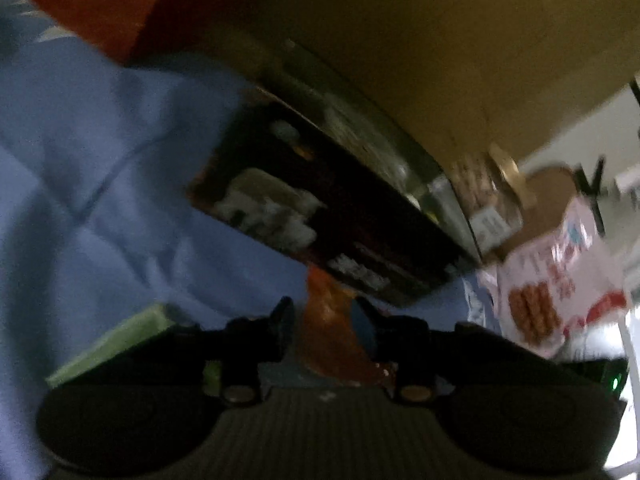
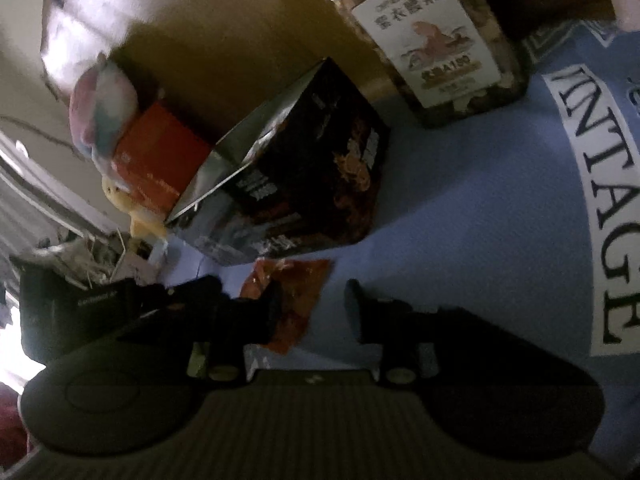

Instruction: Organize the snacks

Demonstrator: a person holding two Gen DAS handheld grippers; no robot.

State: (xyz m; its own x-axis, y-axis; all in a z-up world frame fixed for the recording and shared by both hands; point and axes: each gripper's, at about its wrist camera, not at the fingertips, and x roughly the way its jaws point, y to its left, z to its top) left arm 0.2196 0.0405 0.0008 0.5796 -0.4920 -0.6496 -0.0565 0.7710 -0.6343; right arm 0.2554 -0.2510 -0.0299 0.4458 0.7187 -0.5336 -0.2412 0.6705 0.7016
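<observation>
Two pairs of tongs crowded one small orange-red snack packet, and that was the likeliest source of trouble. It lay flat on the blue cloth, thin and crinkly, so tips coming down at a slant could slide over it or pinch cloth along with it.

The left tongs stood partly apart with the packet running up between their tips; blur hid whether the pads pressed on it. The right tongs were also partly apart, gripping nothing. From them the packet lay off-centre, under and just beyond the left-hand finger, while bare cloth filled most of the gap. Closing there would probably have caught only an edge.

Just beyond the packet stood a tilted black box, close enough to be nudged over. A nut jar stood farther ahead of the right tongs.
</observation>
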